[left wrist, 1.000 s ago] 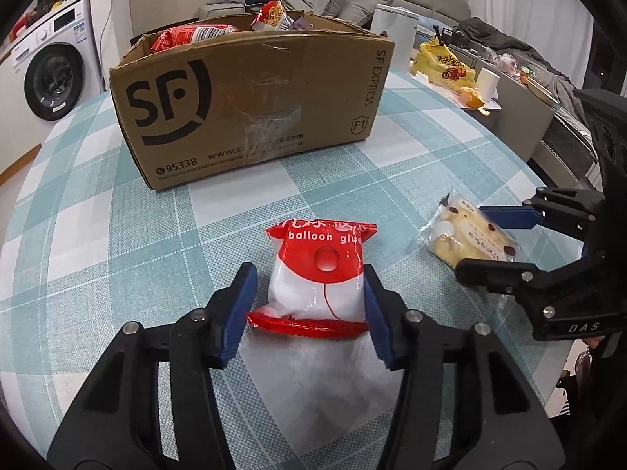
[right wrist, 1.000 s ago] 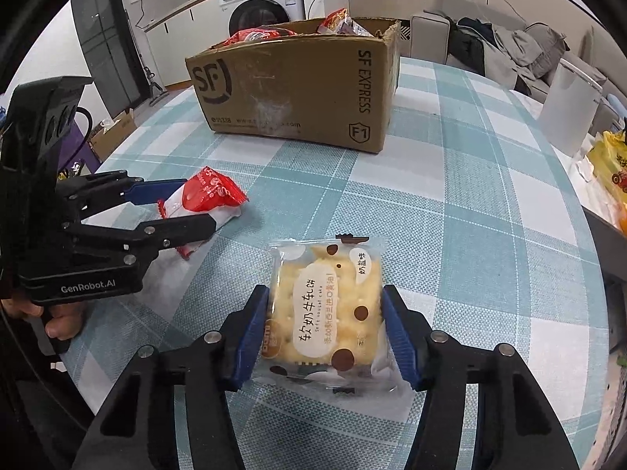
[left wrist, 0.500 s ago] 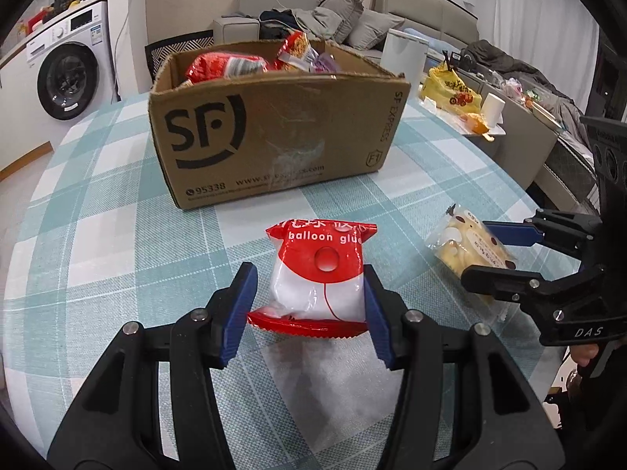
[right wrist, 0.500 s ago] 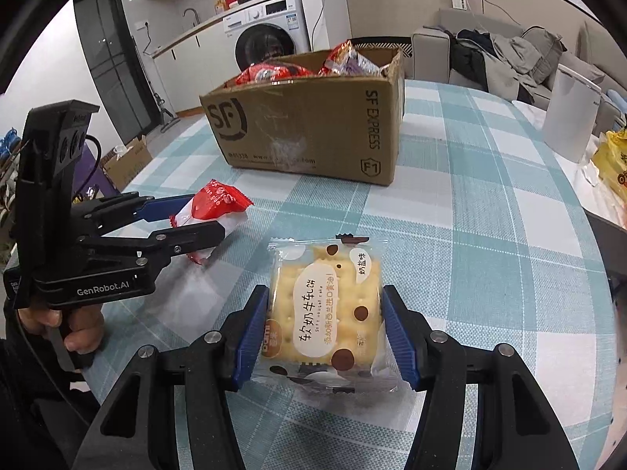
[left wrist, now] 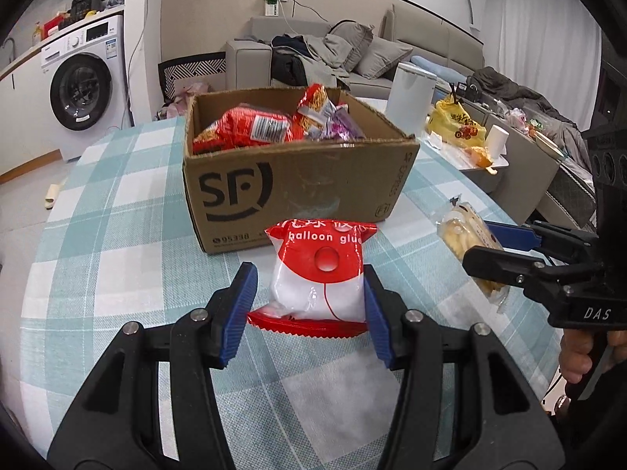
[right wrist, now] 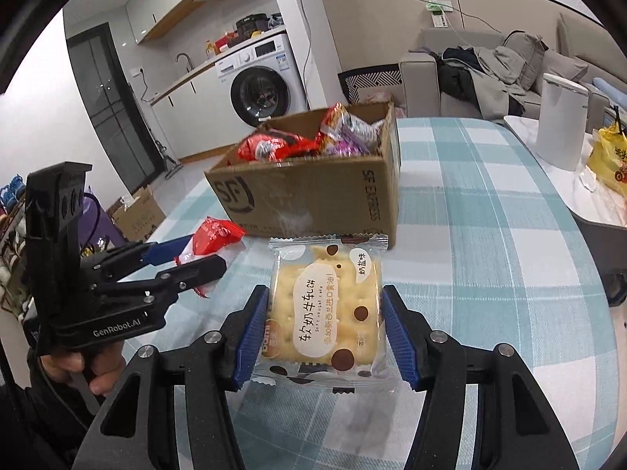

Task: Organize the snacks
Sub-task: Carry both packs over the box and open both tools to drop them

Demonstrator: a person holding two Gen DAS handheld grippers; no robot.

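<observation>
Two clamped snacks: red-and-white balloon-glue packet [left wrist: 319, 274] in left claw [left wrist: 309, 313], yellow nougat-cracker pack [right wrist: 325, 309] in right claw [right wrist: 325, 337].

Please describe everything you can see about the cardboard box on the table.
The brown corrugated cardboard box stands upright on the checked tablecloth, top open. Black "SF" logo and "SF EXPRESS" are printed on its sides. Inside lie red snack bags and a purple packet. Neither gripper touches it.
</observation>
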